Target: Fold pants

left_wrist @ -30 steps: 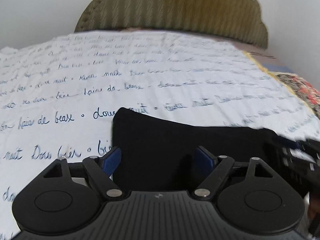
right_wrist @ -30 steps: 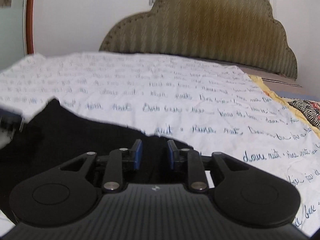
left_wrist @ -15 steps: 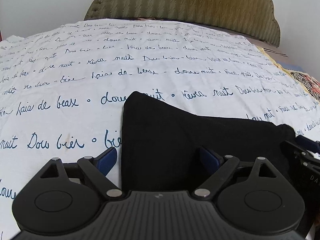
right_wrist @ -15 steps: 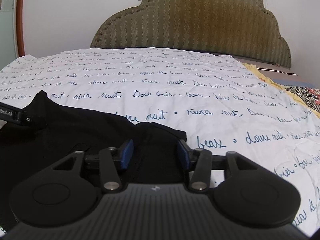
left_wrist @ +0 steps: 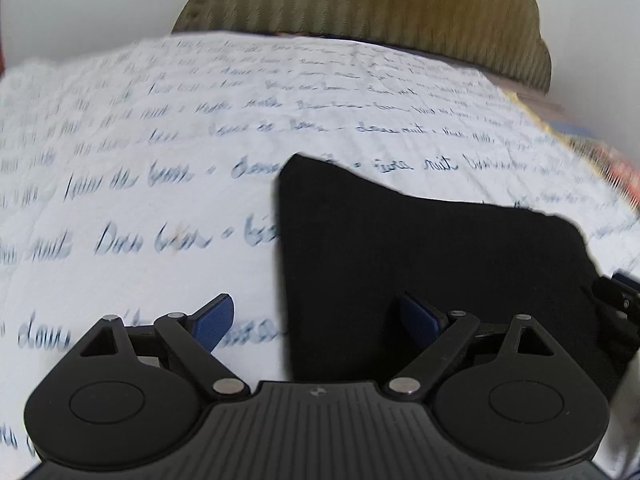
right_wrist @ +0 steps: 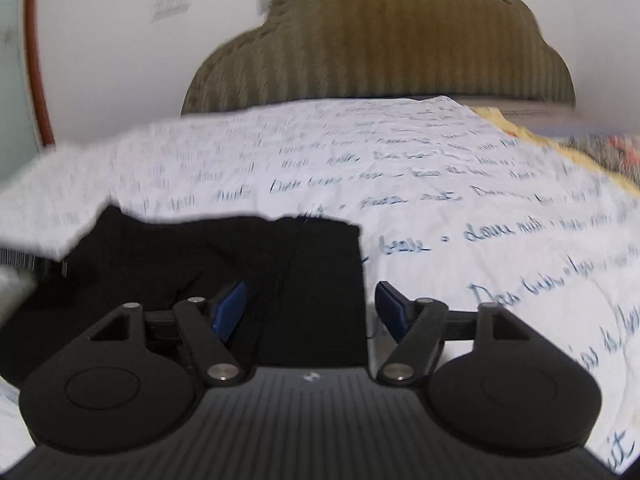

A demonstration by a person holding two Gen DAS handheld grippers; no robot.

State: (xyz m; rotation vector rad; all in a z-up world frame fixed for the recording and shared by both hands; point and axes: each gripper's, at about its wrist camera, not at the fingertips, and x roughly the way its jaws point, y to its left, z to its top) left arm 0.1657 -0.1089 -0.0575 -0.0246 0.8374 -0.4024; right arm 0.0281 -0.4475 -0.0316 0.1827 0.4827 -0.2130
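The black pants (left_wrist: 420,264) lie folded flat on the white bedspread with blue handwriting (left_wrist: 160,184). My left gripper (left_wrist: 316,320) is open and empty, straddling the pants' left edge: its left finger is over the bedspread, its right over the cloth. In the right wrist view the pants (right_wrist: 224,256) fill the lower left. My right gripper (right_wrist: 310,306) is open and empty, straddling the pants' right edge. The right gripper also shows at the right edge of the left wrist view (left_wrist: 618,304).
An olive padded headboard (right_wrist: 380,40) stands at the far end of the bed against a white wall. A yellow and patterned cover (right_wrist: 600,148) lies along the bed's right side. A red-framed panel (right_wrist: 34,60) is at the far left.
My right gripper has opened wide, its jaws were close together a second ago. Both grippers have pulled back and shifted outward to the pants' side edges; the views are blurred with motion.
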